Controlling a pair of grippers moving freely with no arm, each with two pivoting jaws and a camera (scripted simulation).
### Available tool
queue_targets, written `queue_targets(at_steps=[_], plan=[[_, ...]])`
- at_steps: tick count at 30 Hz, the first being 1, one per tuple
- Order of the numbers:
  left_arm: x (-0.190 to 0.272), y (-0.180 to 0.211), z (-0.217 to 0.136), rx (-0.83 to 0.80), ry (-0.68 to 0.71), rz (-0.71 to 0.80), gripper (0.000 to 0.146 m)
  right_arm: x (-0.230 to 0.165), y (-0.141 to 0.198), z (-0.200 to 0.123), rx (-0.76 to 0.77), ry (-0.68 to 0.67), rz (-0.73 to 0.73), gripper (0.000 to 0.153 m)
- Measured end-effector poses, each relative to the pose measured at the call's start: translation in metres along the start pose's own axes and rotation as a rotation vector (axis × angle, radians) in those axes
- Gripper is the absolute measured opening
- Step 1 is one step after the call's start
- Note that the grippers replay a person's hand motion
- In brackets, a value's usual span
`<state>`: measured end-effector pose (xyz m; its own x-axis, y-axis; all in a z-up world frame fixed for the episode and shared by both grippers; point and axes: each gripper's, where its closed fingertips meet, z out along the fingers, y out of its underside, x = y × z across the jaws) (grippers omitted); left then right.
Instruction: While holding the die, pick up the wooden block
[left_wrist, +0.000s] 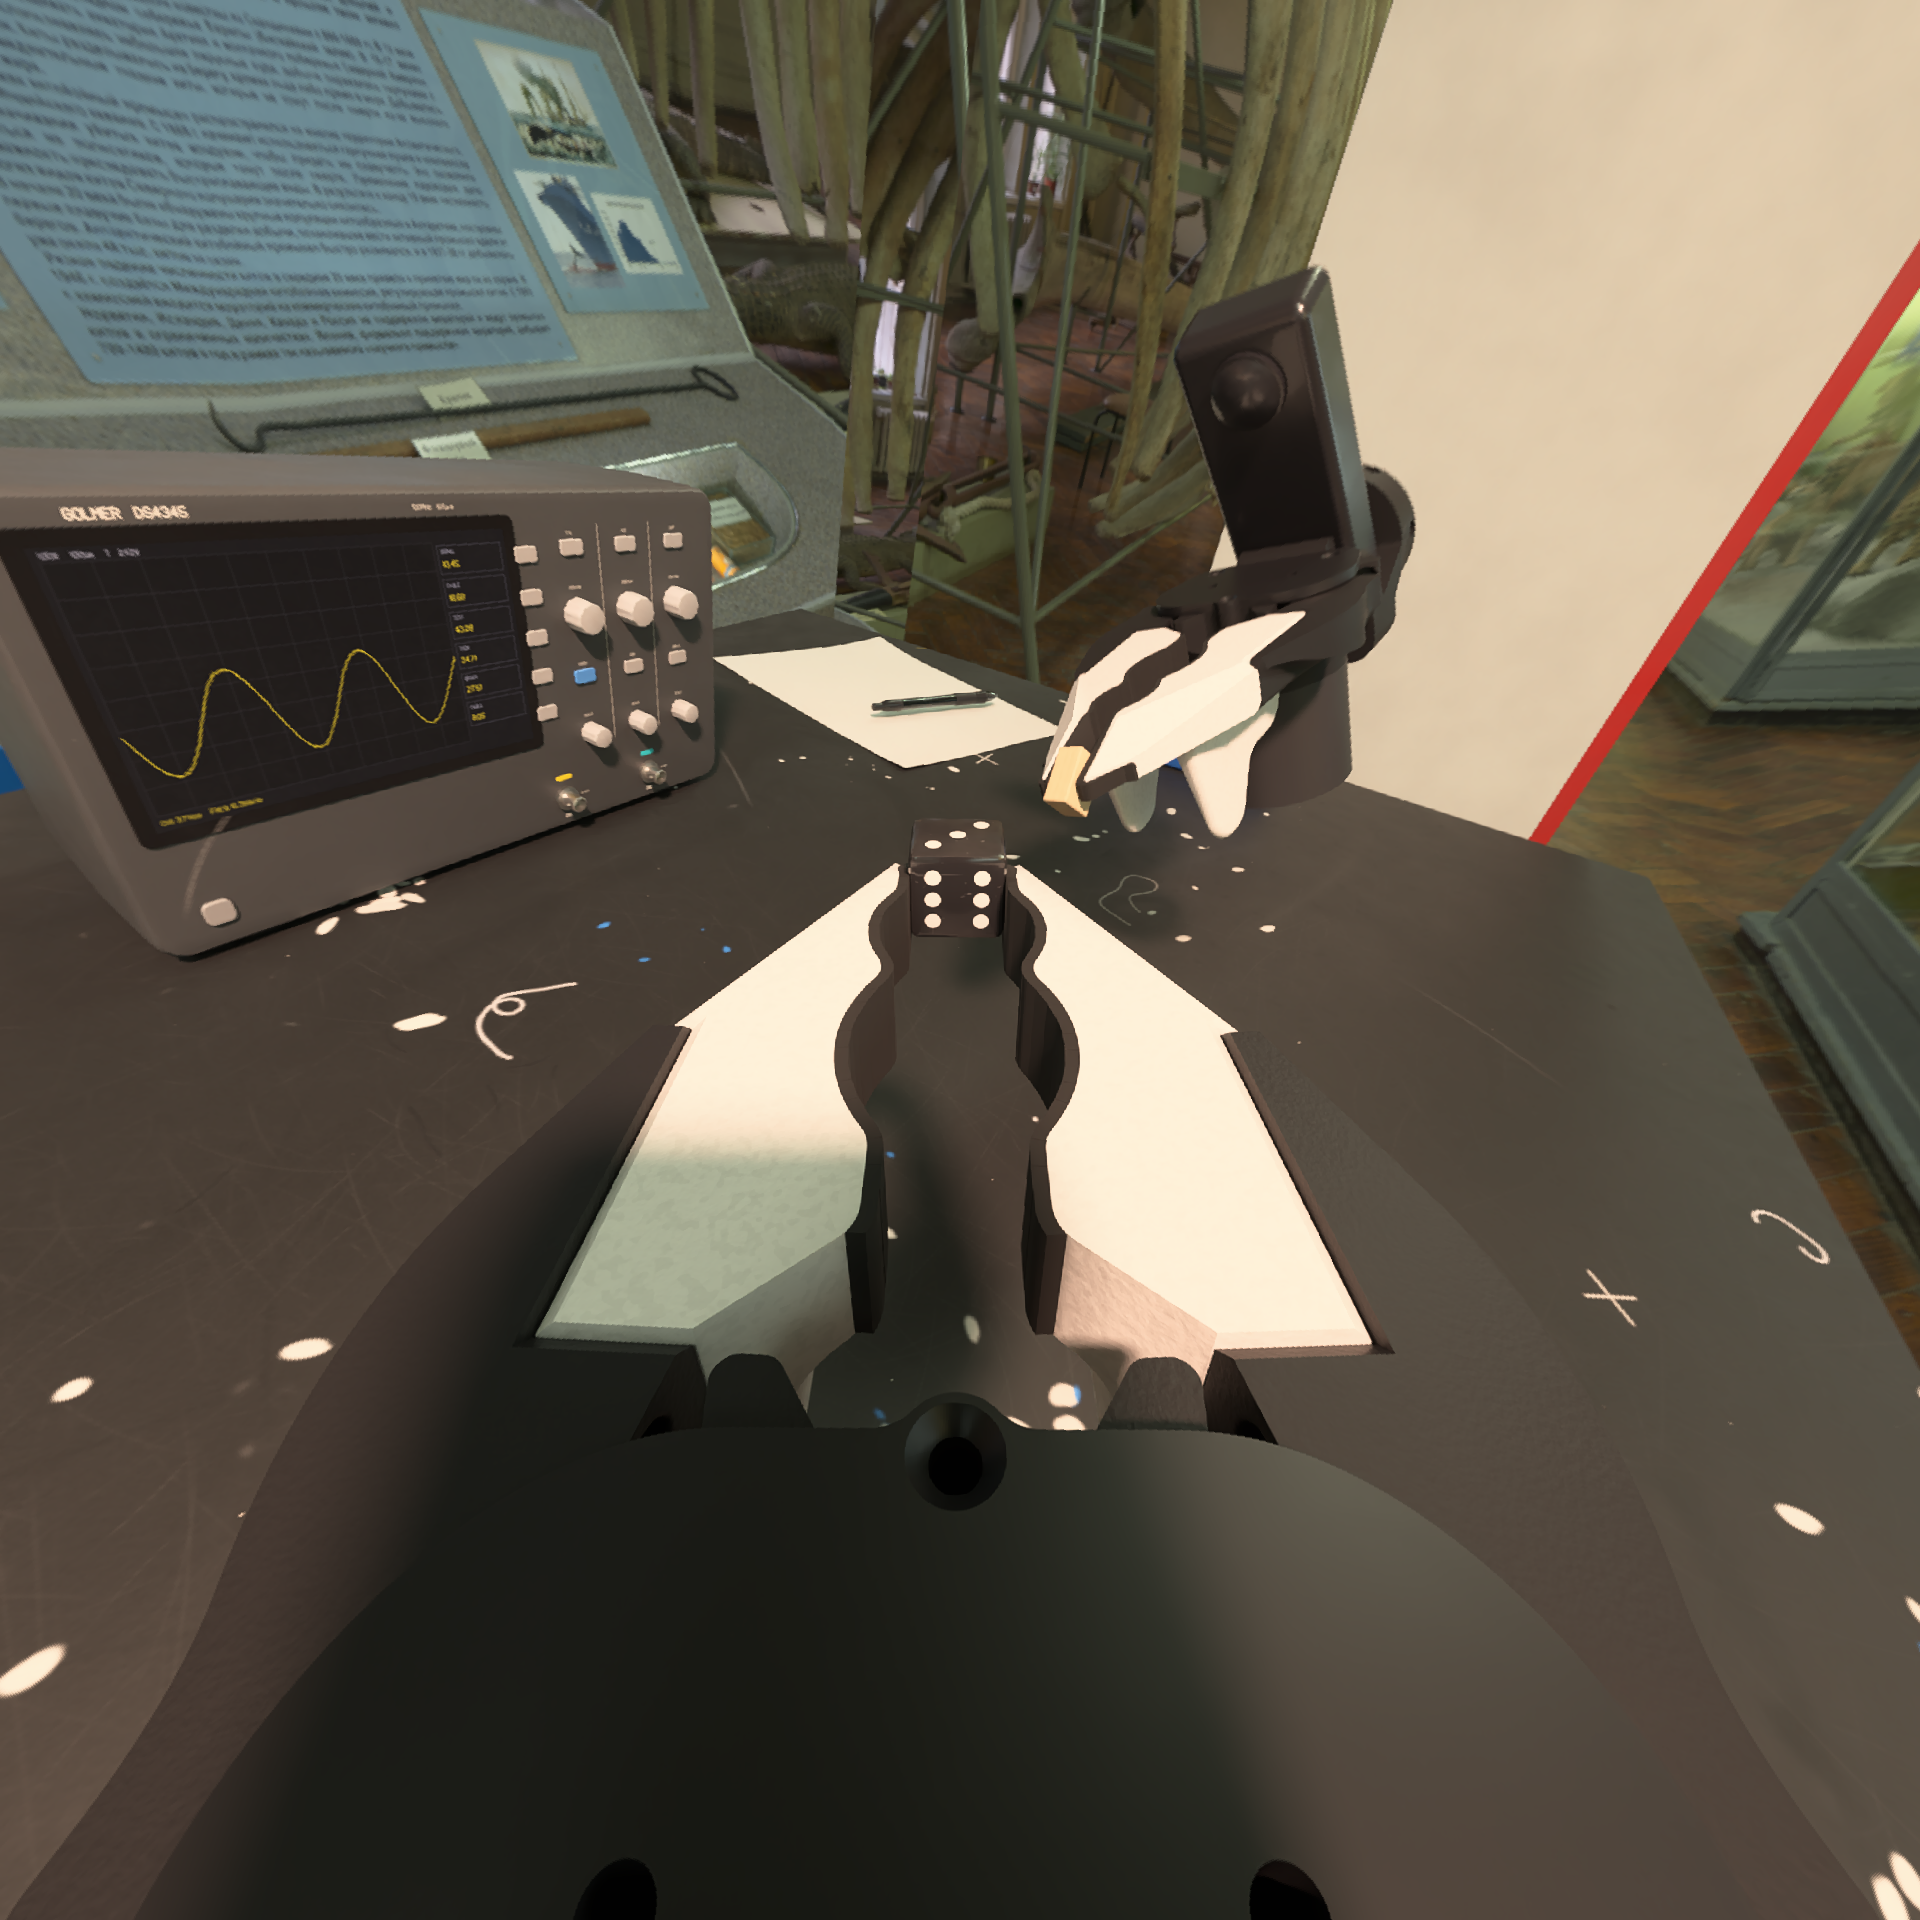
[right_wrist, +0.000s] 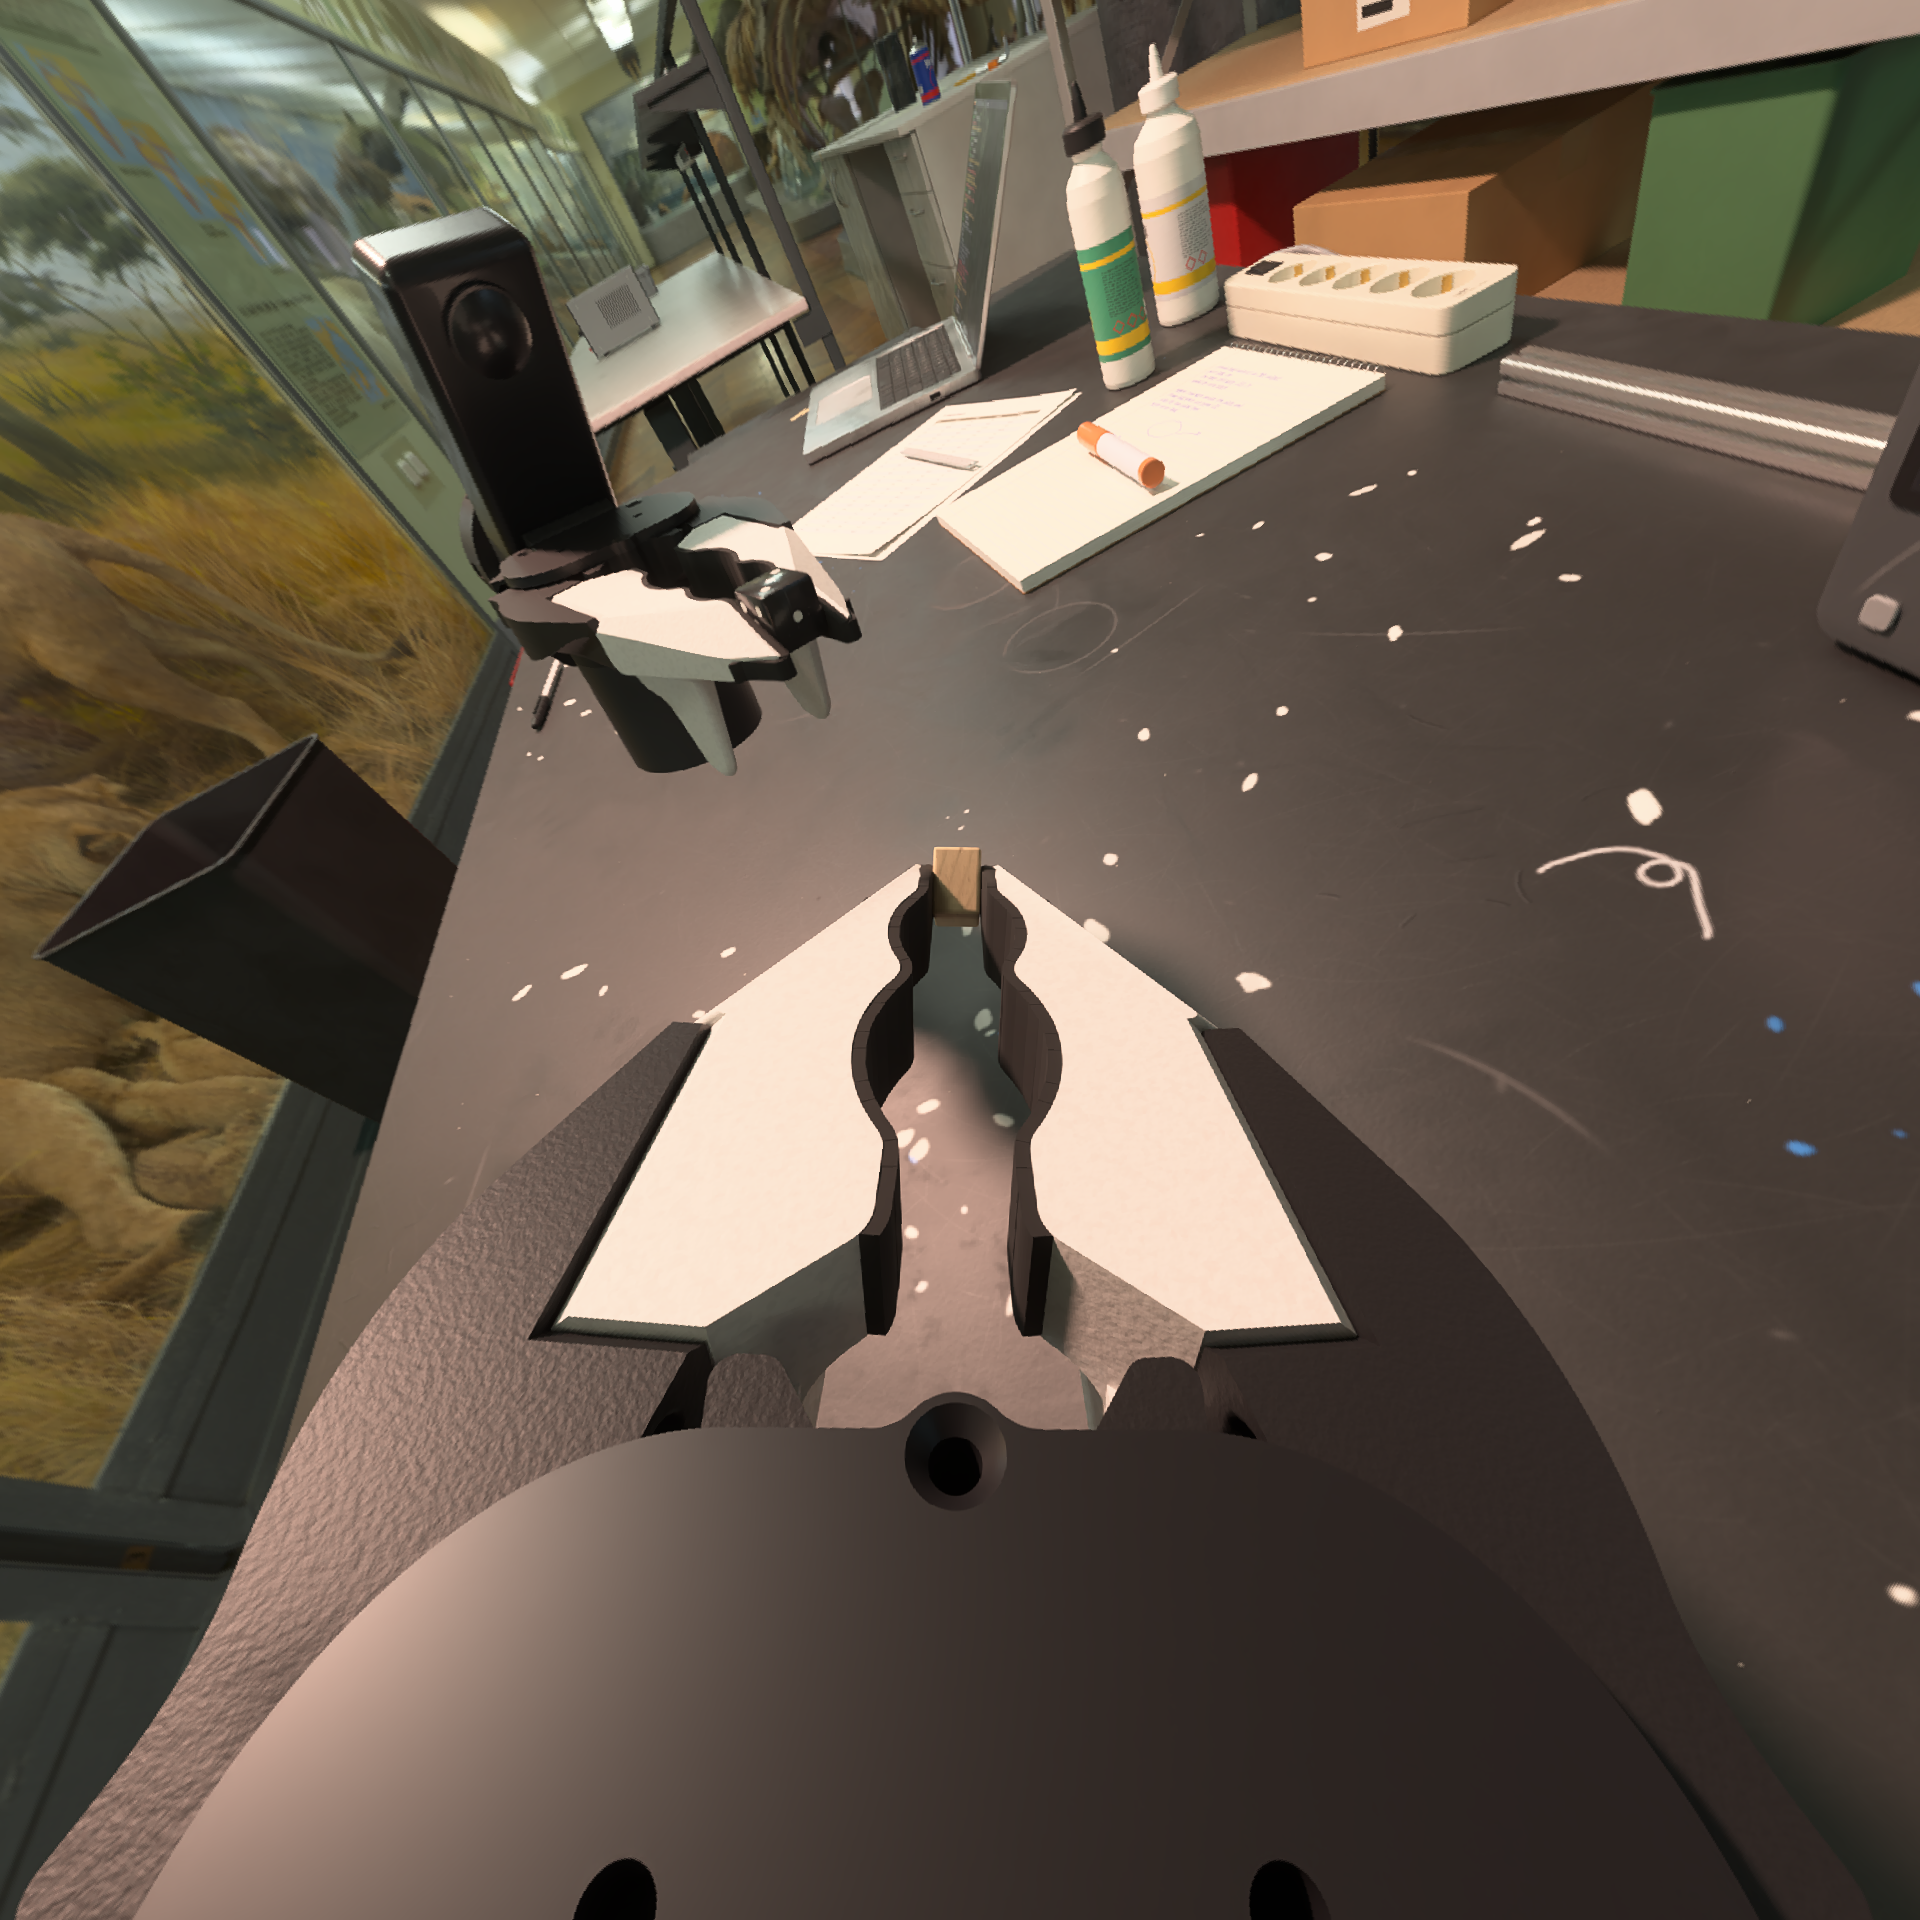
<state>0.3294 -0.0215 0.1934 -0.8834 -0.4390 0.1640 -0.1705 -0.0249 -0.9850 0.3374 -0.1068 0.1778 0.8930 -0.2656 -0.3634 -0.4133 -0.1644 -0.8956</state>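
My left gripper (left_wrist: 957, 883) is shut on a black die with white pips (left_wrist: 957, 876), held between its fingertips above the dark table. My right gripper (right_wrist: 957, 885) is shut on a small pale wooden block (right_wrist: 957, 883) at its fingertips, a little above the table. In the left wrist view the right gripper (left_wrist: 1081, 774) shows at the far right with the wooden block (left_wrist: 1066, 784) in its tips. In the right wrist view the left gripper (right_wrist: 790, 608) shows at the left, holding the die (right_wrist: 774, 601).
A grey oscilloscope (left_wrist: 343, 675) stands at the left on the dark speckled table (left_wrist: 1455, 1039), with a paper sheet and pen (left_wrist: 930, 702) behind. The right wrist view shows a notepad with a marker (right_wrist: 1122, 457), two glue bottles (right_wrist: 1107, 260), a power strip (right_wrist: 1371, 301), a laptop (right_wrist: 914, 353) and a black bin (right_wrist: 260, 925).
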Motion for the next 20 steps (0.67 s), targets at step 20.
queue_targets(at_steps=[20], plan=[[0.006,-0.008,0.003,0.003,-0.054,0.107,0.016,-0.014,-0.025,0.005,0.031,0.0,-0.013,0.008]])
